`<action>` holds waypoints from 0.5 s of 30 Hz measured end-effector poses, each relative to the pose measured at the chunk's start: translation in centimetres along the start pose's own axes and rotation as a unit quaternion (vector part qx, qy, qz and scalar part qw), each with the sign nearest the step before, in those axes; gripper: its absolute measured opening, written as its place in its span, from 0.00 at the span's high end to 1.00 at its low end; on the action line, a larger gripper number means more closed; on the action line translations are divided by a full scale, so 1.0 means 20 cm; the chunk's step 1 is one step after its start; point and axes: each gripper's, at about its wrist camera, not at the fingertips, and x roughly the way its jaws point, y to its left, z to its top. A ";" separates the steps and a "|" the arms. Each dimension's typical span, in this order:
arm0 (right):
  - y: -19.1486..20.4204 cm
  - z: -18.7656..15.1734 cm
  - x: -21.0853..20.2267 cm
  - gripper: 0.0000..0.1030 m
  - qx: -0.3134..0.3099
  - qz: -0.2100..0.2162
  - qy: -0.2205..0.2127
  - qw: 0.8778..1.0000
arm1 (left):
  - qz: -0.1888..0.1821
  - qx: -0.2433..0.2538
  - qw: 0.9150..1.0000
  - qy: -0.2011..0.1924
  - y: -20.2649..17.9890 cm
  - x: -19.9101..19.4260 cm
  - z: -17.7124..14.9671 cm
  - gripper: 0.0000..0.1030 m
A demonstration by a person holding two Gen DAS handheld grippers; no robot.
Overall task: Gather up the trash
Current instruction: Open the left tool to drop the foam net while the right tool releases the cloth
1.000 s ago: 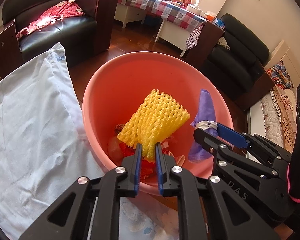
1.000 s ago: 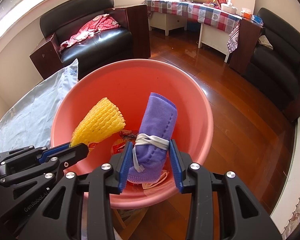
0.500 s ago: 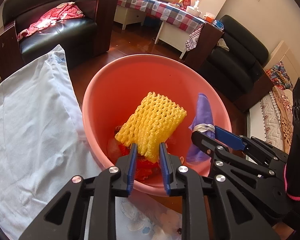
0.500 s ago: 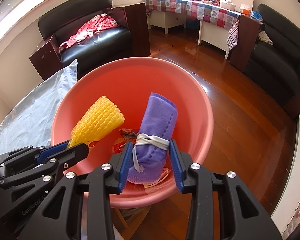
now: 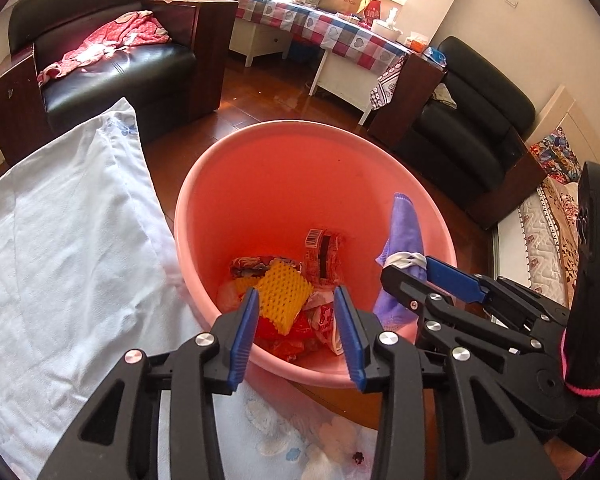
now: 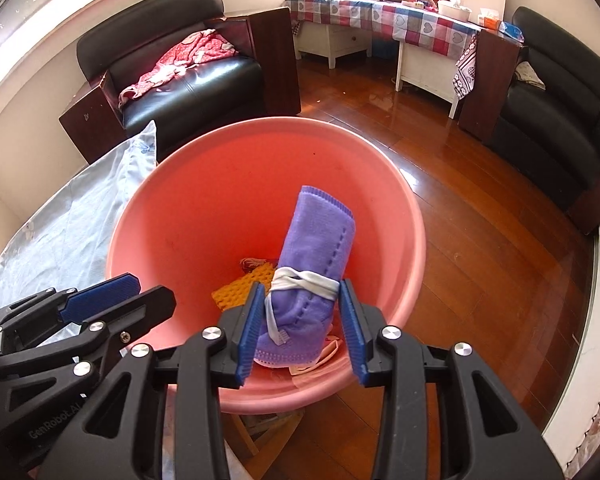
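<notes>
Tongs (image 5: 296,330) over trash-filled basin (image 5: 260,152)

We are looking at two matching black plastic grippers, the left gripper (image 5: 296,324) and right gripper (image 6: 300,324), each showing ribbed blue finger pads, silver screw heads and cut-out linkage arms; pale "GenRobot" lettering and a pink band are showing.

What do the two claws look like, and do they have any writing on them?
Both look alike. The left claw and the right claw are black plastic frames with triangle-shaped cut-outs and round silver screws. Each finger carries a ridged blue pad. Raised letters reading "GenRobot.AI" sit on the left claw's side. A pink band wraps the right claw's black handle.
</notes>
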 end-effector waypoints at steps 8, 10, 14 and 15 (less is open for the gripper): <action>0.01 -0.01 -0.05 0.62 0.000 0.003 -0.005 1.000 | 0.005 0.003 1.000 -0.011 0.00 -0.06 -0.01 0.63; 0.01 -0.01 -0.06 0.62 -0.001 0.004 -0.008 1.000 | 0.006 0.003 1.000 -0.012 -0.01 -0.08 -0.02 0.63; 0.00 -0.02 -0.10 0.62 -0.001 0.010 -0.013 1.000 | 0.008 0.004 1.000 -0.013 -0.01 -0.11 -0.04 0.63; 0.00 -0.03 -0.11 0.62 -0.001 0.012 -0.016 1.000 | 0.008 0.004 1.000 -0.013 -0.01 -0.11 -0.05 0.63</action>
